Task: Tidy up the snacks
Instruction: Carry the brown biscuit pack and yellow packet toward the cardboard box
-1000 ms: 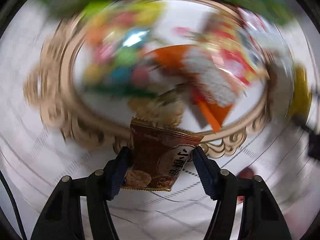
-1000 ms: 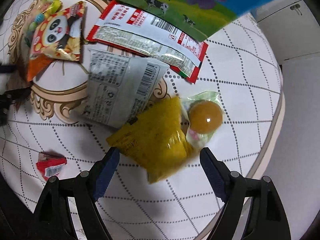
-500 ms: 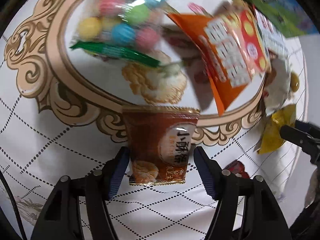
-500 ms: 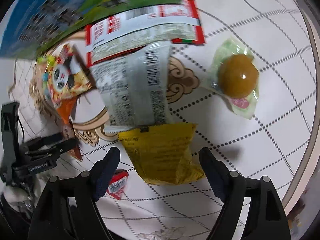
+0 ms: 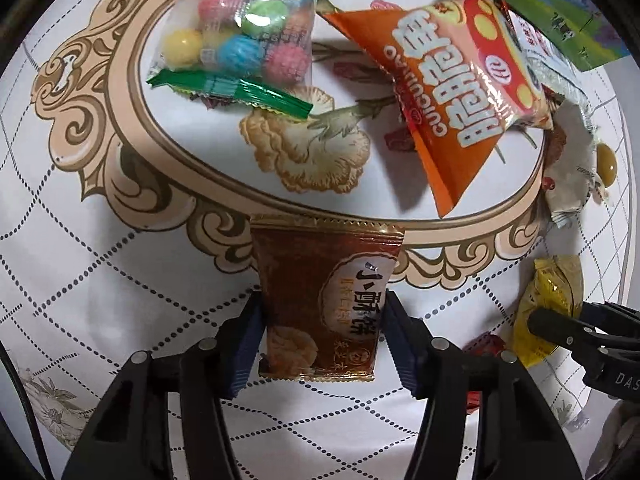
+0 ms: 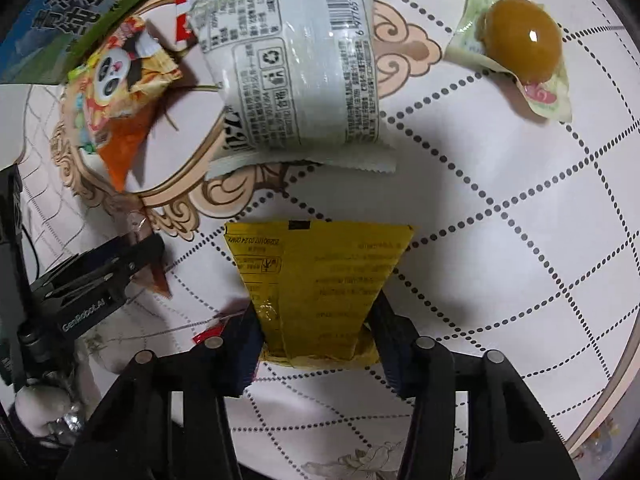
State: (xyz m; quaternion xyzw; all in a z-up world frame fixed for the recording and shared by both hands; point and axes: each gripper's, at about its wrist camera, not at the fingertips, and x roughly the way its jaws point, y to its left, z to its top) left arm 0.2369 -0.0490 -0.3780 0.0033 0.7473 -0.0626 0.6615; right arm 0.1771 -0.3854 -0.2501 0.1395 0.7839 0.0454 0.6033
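My left gripper (image 5: 322, 332) is shut on a brown cookie packet (image 5: 324, 300) and holds it just above the tablecloth near the gold oval print. My right gripper (image 6: 316, 332) is shut on a yellow snack packet (image 6: 316, 284), which also shows at the right of the left wrist view (image 5: 548, 308). Beyond the left gripper lie a bag of coloured candy balls (image 5: 240, 28) and an orange chip bag (image 5: 452, 80). The left gripper also shows at the left of the right wrist view (image 6: 116, 268).
A white wrapped snack (image 6: 296, 80), a panda-print orange bag (image 6: 116, 96), a jelly cup (image 6: 520, 48) and a small red wrapper (image 6: 208, 334) lie on the round table (image 6: 520, 240). A green and blue milk carton box (image 6: 60, 8) lies at the back. The table edge curves at right.
My right gripper has closed on the yellow packet, which was lying loose between open fingers. My left gripper has moved back from the oval, still holding the brown packet.
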